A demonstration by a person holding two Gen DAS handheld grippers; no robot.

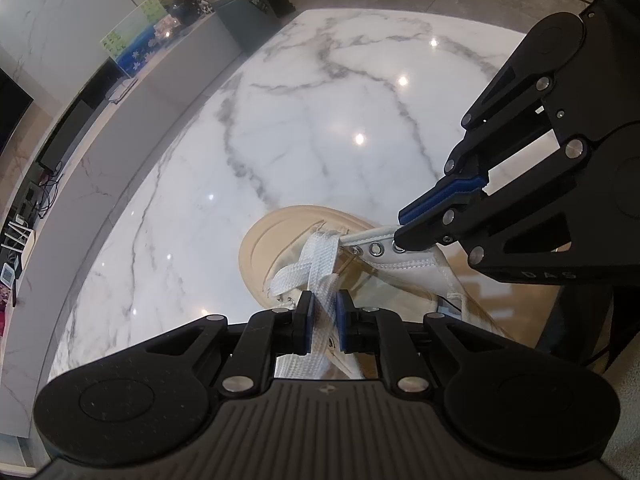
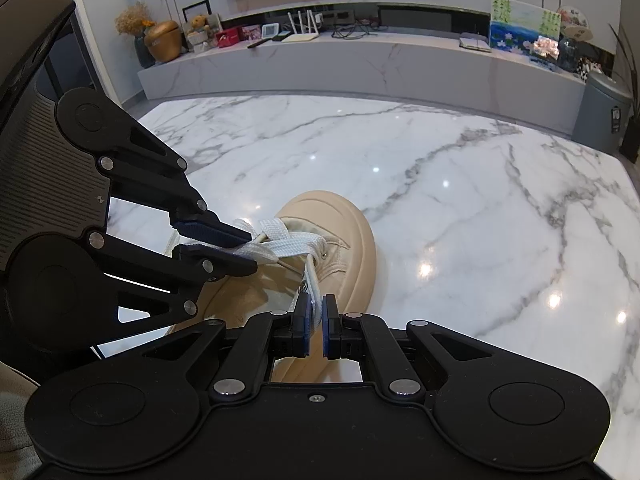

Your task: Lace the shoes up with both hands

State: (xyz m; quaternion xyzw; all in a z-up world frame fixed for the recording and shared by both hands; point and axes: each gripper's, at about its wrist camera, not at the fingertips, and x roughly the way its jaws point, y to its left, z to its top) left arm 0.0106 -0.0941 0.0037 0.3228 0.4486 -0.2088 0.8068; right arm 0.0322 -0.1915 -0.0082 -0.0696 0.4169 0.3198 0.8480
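Both grippers pinching lace ends over beige shoe on marble table.
Left gripper (image 1: 323, 314) nipped on the flat white lace (image 1: 320, 264), which crosses the shoe (image 1: 276, 232) near its toe. Right gripper (image 2: 316, 314) pressed nearly together on the other lace strand (image 2: 312, 280), just above the eyelets (image 1: 376, 248). Probably a firm hold, but pad contact is partly hidden. Shoe sits on the table (image 2: 480, 220), toe pointing away.

The shoe (image 2: 320, 236) shows only its toe end; its heel is hidden behind the right gripper (image 2: 316, 312). The lace (image 1: 320, 280) ends are hidden between gripper pads.
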